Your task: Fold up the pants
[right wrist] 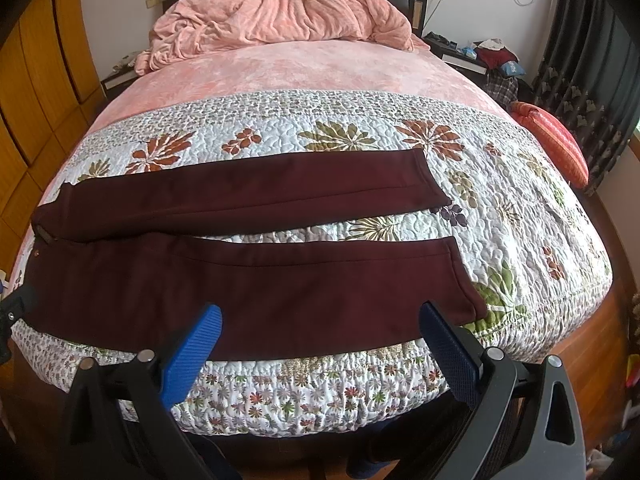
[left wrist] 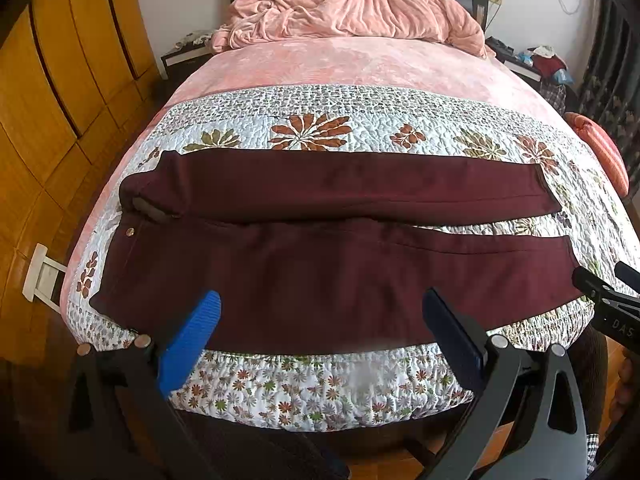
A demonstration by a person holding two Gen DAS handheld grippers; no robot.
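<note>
Pants (left wrist: 320,272) flat along the bed's (left wrist: 320,392) near edge, nothing folded; both tongs (left wrist: 320,340) (right wrist: 320,344) wide, empty. I'd grab the near leg next.

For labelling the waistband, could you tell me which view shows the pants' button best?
The left wrist view: the button sits clearly on the waistband of the maroon pants, well inside the frame. In the right wrist view it is a tiny speck near the left edge.
</note>
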